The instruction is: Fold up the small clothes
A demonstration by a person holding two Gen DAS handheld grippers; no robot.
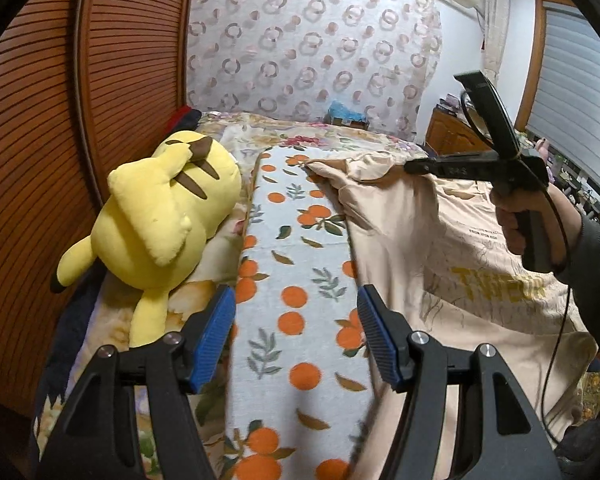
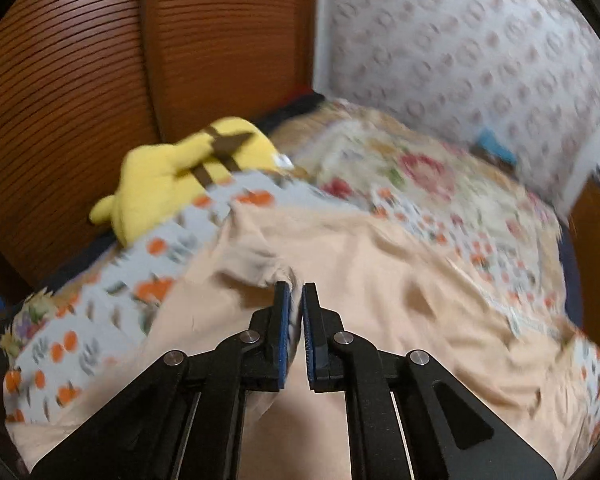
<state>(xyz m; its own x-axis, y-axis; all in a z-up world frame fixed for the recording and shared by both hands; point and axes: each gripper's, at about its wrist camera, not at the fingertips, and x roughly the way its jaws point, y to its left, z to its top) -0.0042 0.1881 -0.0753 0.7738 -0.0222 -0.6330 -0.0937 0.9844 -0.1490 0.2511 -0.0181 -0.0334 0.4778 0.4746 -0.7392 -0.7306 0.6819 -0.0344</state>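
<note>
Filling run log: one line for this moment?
task: fold shirt | left gripper: open, over orange-print blanket | right gripper: shut on peach shirt edge

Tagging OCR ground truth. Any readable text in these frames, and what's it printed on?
Large yellow print on the beige t-shirt: starts "TH", the rest too blurred and creased to read.
Small dark lines above it on the shirt: too small to read.
Pale marking on the right gripper: illegible.
Right wrist view: too blurred, no text visible.

My left wrist view looks down along the bed (image 1: 300,280), near the orange-print blanket. My right wrist view sits close over the beige shirt (image 2: 380,280). Both share the yellow plush (image 1: 160,216).
</note>
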